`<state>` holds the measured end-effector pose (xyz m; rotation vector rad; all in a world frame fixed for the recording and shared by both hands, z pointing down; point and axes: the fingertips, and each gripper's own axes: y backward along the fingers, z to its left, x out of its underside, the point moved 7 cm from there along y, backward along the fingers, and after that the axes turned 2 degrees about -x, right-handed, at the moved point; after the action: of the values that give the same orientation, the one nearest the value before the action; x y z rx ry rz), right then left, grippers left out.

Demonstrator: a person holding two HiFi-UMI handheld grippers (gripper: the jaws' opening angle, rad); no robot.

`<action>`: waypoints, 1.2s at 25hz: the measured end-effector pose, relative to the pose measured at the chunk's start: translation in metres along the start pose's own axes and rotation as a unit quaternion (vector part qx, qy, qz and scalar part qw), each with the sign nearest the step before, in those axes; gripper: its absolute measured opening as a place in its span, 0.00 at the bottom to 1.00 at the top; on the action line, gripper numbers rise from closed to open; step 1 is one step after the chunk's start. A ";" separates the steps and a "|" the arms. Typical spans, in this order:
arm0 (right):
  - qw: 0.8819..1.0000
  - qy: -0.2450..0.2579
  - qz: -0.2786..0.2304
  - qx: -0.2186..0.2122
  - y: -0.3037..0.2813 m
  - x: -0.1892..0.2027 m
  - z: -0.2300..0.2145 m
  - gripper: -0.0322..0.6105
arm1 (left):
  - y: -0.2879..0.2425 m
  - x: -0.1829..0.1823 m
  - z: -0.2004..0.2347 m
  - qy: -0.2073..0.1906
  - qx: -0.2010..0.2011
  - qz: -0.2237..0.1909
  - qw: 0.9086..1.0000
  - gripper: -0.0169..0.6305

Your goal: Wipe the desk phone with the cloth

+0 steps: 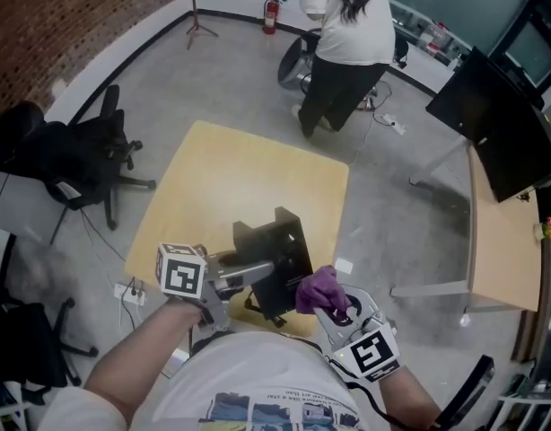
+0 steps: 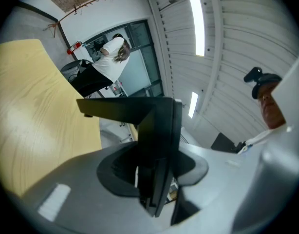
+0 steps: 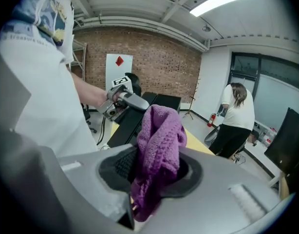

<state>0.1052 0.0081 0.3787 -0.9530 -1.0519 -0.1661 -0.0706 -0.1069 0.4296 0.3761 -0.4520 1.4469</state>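
Office chair (image 1: 74,155) stands left of table (image 1: 240,187), person (image 1: 347,34) beyond, desk phone (image 1: 277,257) nearest.

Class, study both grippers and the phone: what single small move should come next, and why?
Probably ease the right gripper closer until the purple cloth touches the near side of the desk phone. The cloth is pinched in its jaws and sits just beside the phone, while the left gripper is clamped on the phone, steadying it.

purple cloth (image 3: 157,155), black desk phone (image 1: 275,257)

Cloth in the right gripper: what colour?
Purple: the knitted cloth shows best in the right gripper view.
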 end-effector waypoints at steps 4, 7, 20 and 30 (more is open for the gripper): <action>0.998 0.021 -0.052 0.026 0.005 -0.040 -0.028 0.21 | -0.003 0.006 -0.002 -0.008 0.009 0.017 1.000 0.31; 0.995 0.025 -0.088 0.043 0.006 -0.066 -0.049 0.21 | -0.008 0.014 -0.005 -0.010 0.017 0.031 0.999 0.31; 0.996 -0.026 -0.088 0.002 0.002 -0.033 -0.042 0.21 | 0.005 0.013 -0.015 -0.005 0.030 -0.001 1.000 0.31; 0.994 -0.095 -0.027 -0.041 0.014 0.034 -0.010 0.21 | 0.015 -0.006 -0.017 -0.013 0.039 -0.032 0.999 0.31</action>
<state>0.1370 0.0196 0.3964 -1.0309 -1.2548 -0.1668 -0.0848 -0.1015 0.4114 0.4689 -0.4026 1.4021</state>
